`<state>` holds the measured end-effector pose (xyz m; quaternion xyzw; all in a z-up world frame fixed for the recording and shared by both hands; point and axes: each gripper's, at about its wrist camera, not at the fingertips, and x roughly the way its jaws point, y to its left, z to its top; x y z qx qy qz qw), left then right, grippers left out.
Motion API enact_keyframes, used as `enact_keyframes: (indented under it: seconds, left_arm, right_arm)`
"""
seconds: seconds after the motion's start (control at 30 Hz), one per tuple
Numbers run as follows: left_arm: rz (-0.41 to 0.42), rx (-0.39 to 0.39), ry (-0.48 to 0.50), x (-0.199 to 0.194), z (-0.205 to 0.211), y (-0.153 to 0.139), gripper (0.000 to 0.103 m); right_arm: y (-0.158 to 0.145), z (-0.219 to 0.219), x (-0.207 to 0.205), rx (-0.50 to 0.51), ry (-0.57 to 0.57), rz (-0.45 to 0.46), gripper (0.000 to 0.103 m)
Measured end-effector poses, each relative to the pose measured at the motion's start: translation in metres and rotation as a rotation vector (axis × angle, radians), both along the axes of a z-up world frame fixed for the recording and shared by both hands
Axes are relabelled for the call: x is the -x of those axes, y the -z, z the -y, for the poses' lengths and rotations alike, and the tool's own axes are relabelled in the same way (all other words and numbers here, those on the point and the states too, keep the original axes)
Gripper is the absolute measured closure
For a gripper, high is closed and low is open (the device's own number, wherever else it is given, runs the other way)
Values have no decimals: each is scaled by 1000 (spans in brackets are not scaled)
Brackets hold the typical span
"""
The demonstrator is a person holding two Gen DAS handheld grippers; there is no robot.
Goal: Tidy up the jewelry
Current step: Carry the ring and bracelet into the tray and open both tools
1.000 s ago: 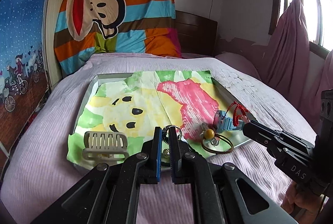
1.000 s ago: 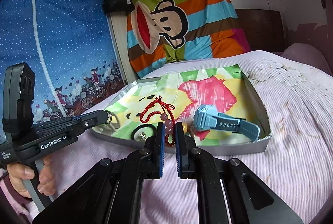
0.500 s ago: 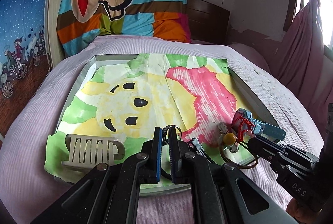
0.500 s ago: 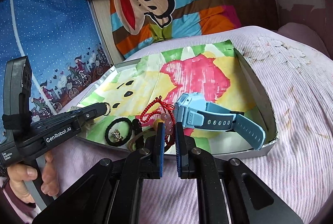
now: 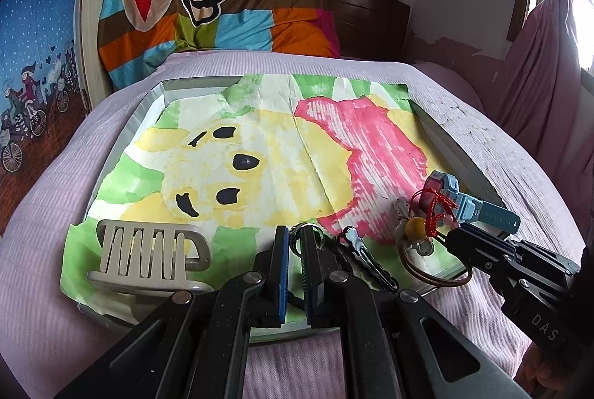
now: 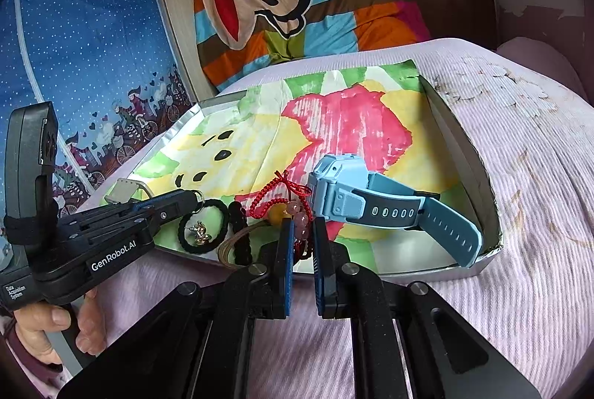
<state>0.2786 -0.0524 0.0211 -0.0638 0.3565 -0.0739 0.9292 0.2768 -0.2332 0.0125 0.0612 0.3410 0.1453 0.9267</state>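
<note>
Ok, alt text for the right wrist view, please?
The right gripper is closed on a red beaded bracelet at the near edge of a shallow tray on a bed. A blue watch lies just right of it; the left gripper reaches in beside a black hair tie.

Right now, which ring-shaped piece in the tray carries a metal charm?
The black hair tie, beside the left gripper; the brown bangle next to it is bare.
</note>
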Motion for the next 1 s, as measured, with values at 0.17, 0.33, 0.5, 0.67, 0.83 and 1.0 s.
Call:
enact_keyframes:
  seconds: [0.17, 0.33, 0.5, 0.67, 0.83, 1.0]
  left_arm:
    - [-10, 6, -2, -1, -1, 3, 96]
    - [-30, 11, -7, -3, -3, 6, 96]
    - [-19, 27, 3, 1, -4, 6, 96]
    - [-9, 29, 1, 6, -6, 4, 95]
    - [34, 37, 11, 19, -9, -3, 73]
    - [107, 45, 2, 37, -13, -15, 44]
  right_arm:
    - [0, 0, 0, 5, 0, -1, 94]
    - [-1, -2, 1, 24, 4, 2, 94]
    - [-1, -3, 4, 39, 6, 16, 91]
    - [-5, 0, 14, 44, 9, 60, 71]
    - [-11, 8, 29, 40, 21, 117, 62]
    - [-22, 18, 45, 17, 53, 180, 50]
